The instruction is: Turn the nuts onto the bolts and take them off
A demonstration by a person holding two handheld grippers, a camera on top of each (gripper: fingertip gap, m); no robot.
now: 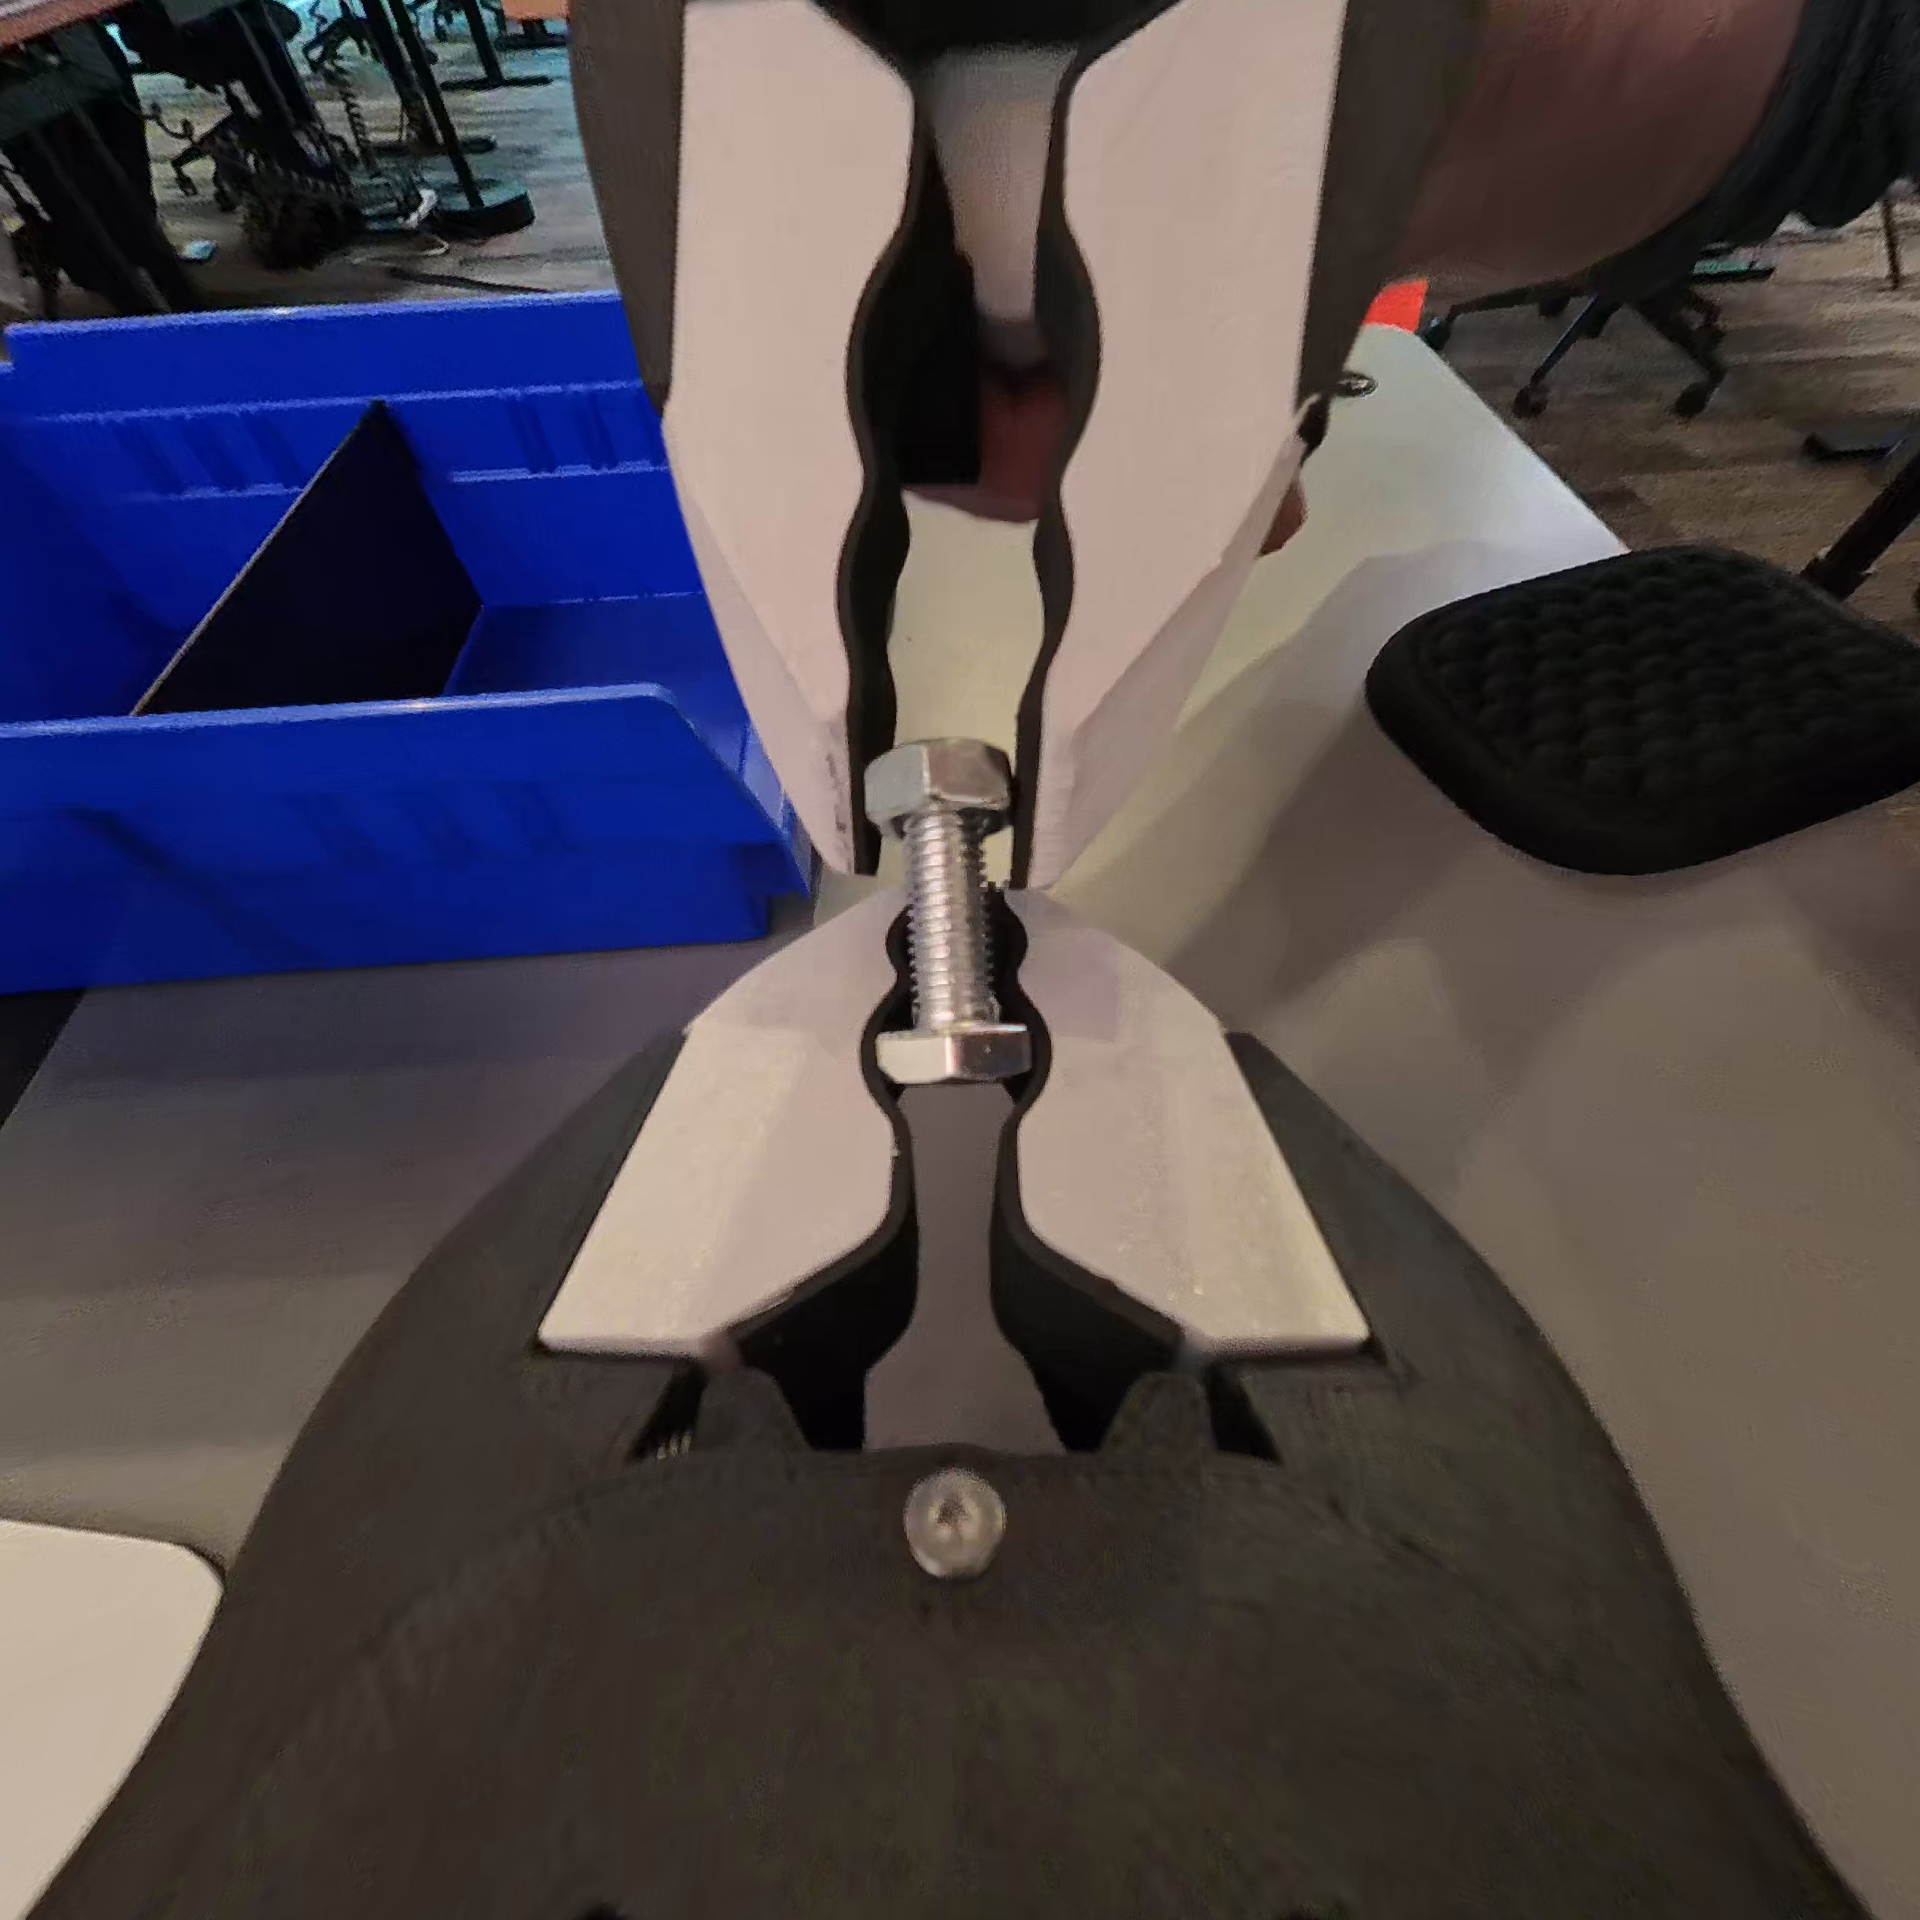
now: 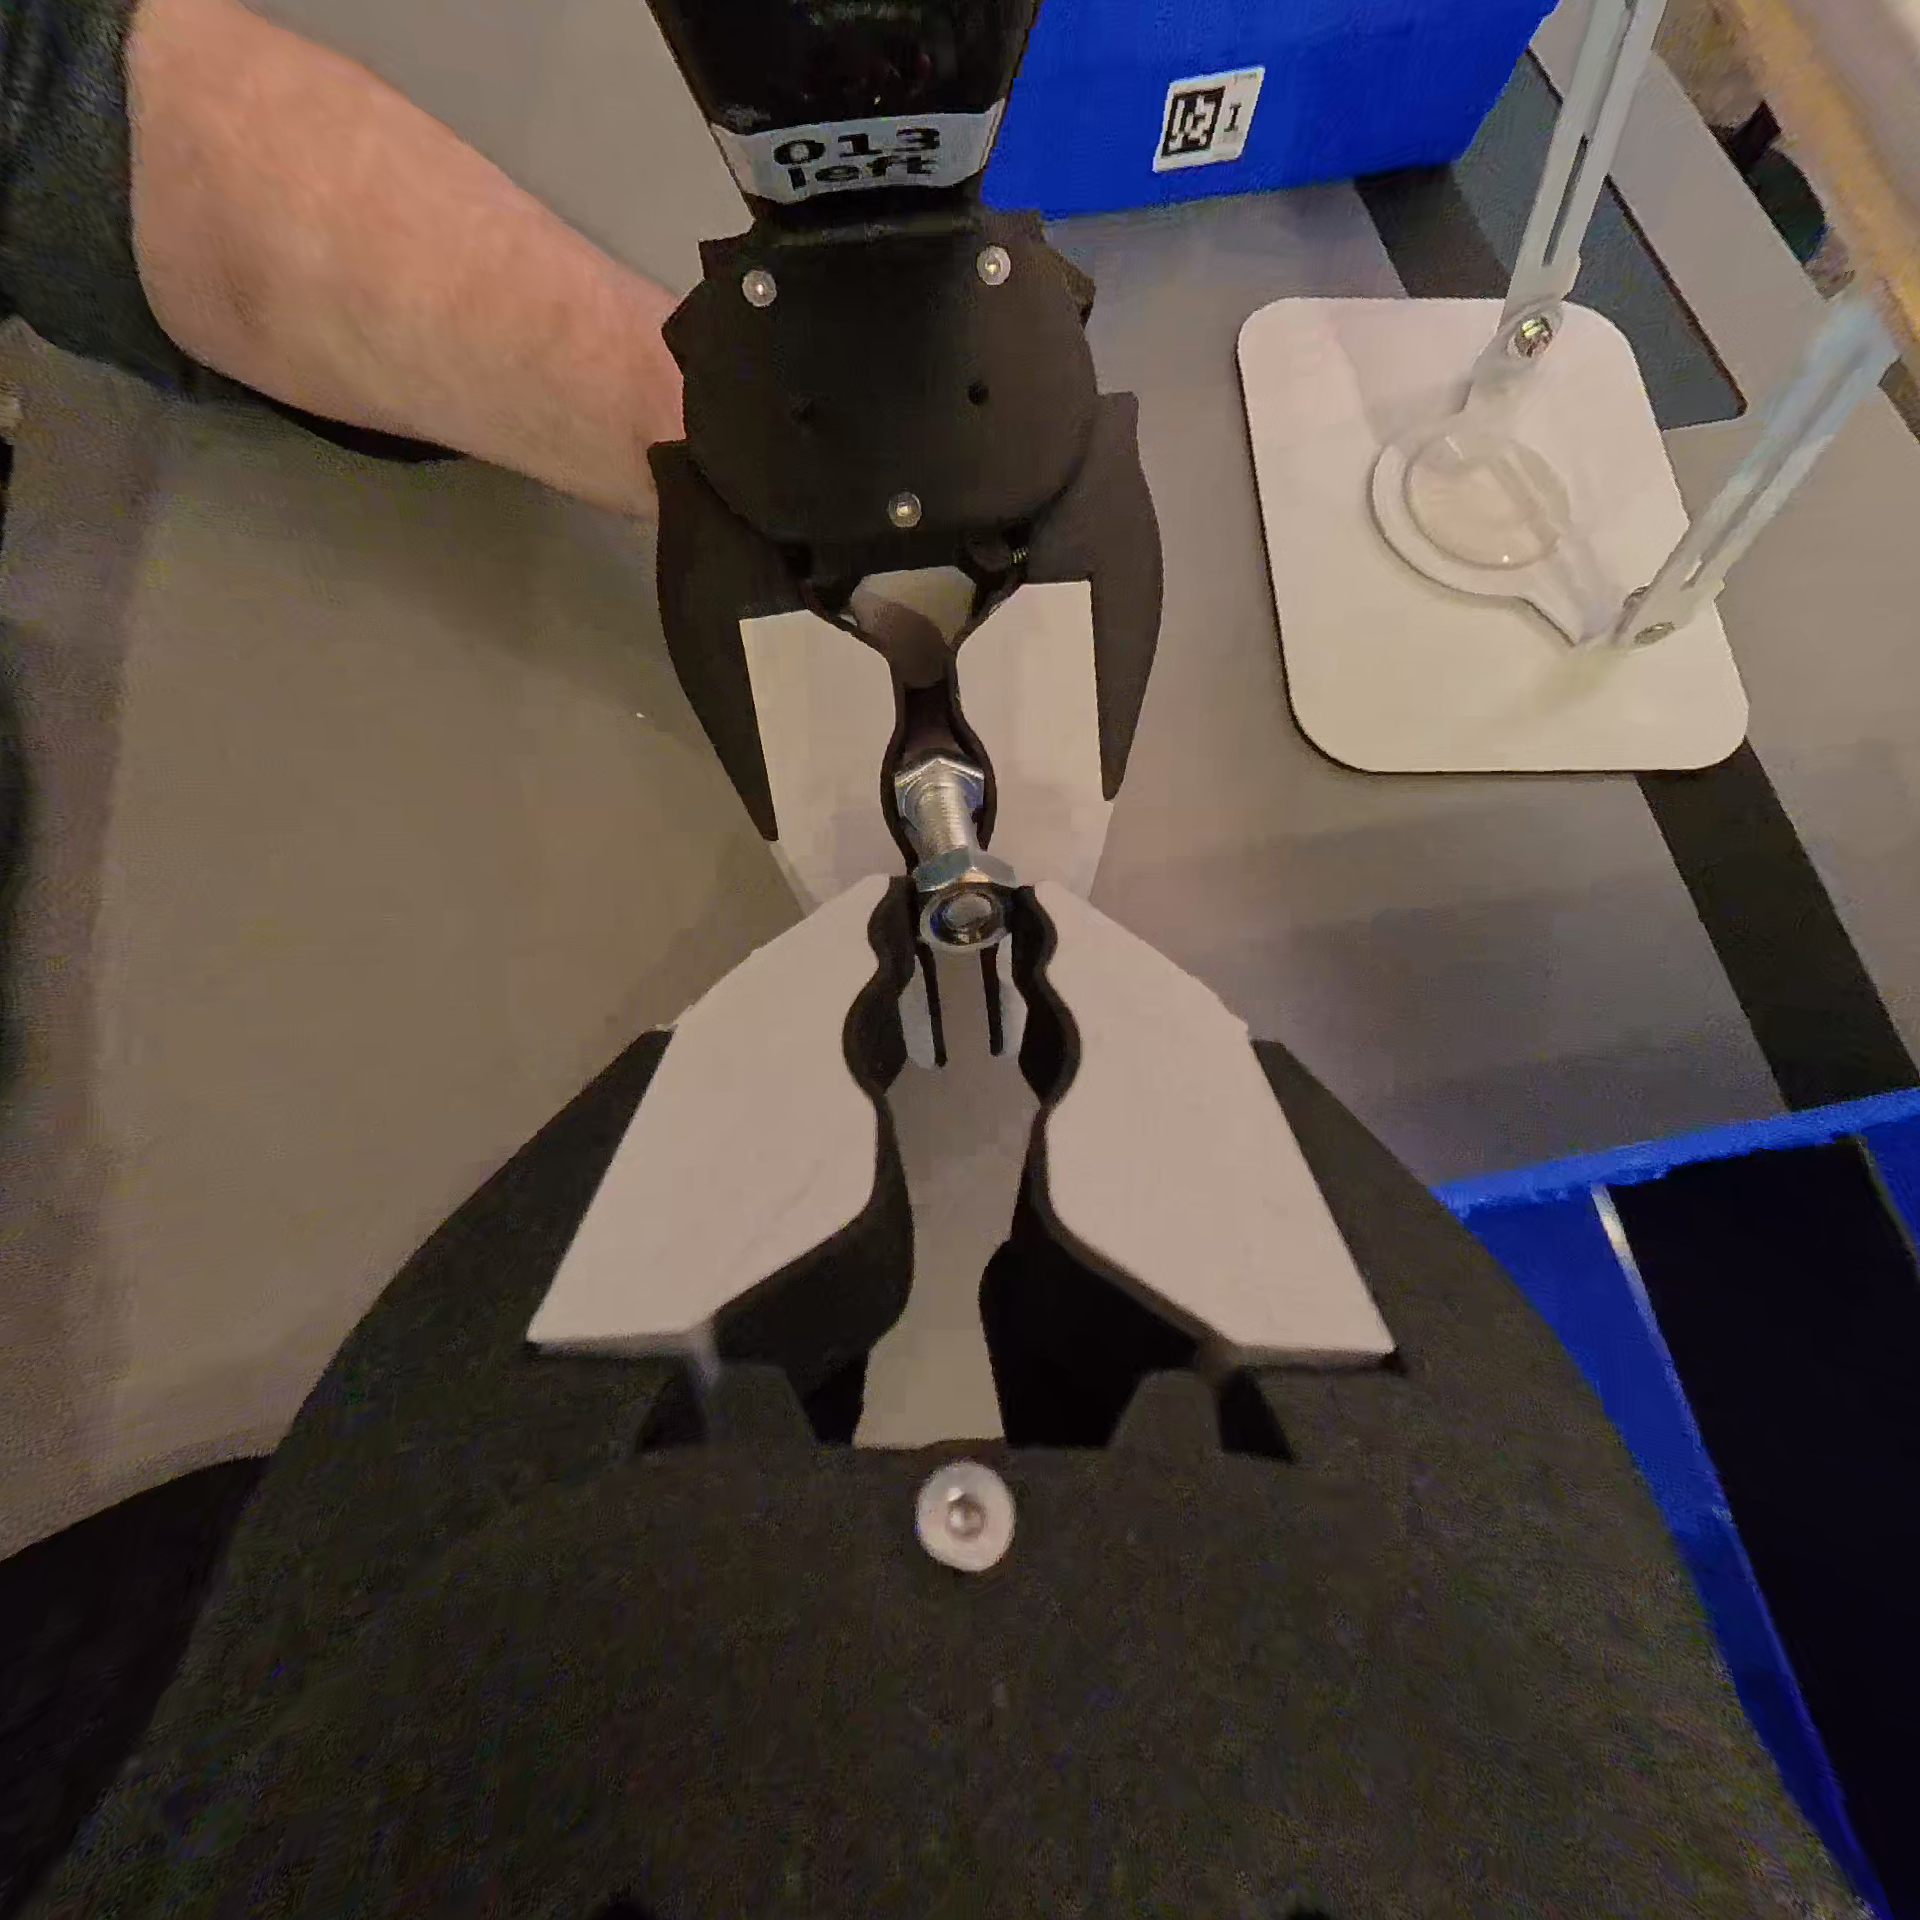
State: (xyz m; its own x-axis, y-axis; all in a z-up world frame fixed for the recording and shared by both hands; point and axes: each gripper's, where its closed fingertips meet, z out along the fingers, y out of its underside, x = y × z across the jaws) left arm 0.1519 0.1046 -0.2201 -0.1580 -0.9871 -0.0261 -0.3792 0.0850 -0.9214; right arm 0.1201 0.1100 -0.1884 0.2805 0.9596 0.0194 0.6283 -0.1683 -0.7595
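Midair, left gripper [image 1: 954,935] clamps bolt [image 1: 948,914]; right gripper [image 2: 961,914] pinches nut [image 2: 962,912].

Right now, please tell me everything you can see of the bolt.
The bolt is bright silver metal, with a hex head and threaded shaft. It hangs above the grey table, its head end shut in the jaws of the left gripper. A nut sits on its far tip, clamped by the right gripper.

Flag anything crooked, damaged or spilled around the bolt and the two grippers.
Nothing stands out. The bolt runs straight between the left gripper and the right gripper, with the nut seated squarely at its tip.
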